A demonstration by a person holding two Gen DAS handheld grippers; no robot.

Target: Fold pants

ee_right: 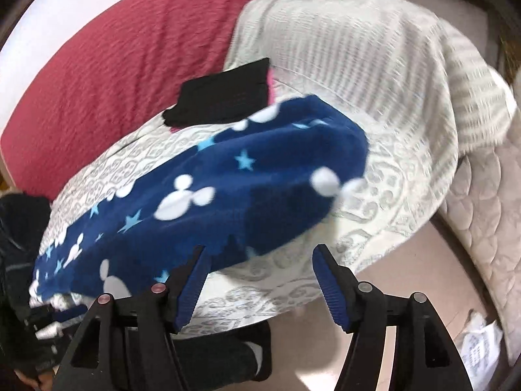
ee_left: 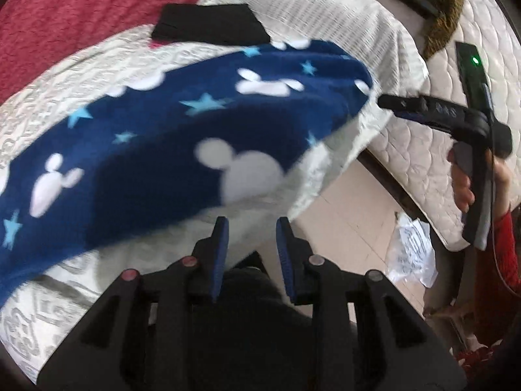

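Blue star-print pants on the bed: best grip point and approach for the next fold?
Probably the rounded end of the blue pants, nearest the right gripper. It lies flat on the patterned white cover, with bare cover beside it. Come in low from that side, pinching the edge. Both grippers, the left gripper included, are open and empty.

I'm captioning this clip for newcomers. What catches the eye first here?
The navy fleece pants with white mouse heads and blue stars, lying across the pale patterned bedspread. Behind them sit a flat black folded garment and a red blanket. Both the left gripper and right gripper stand open, holding nothing.
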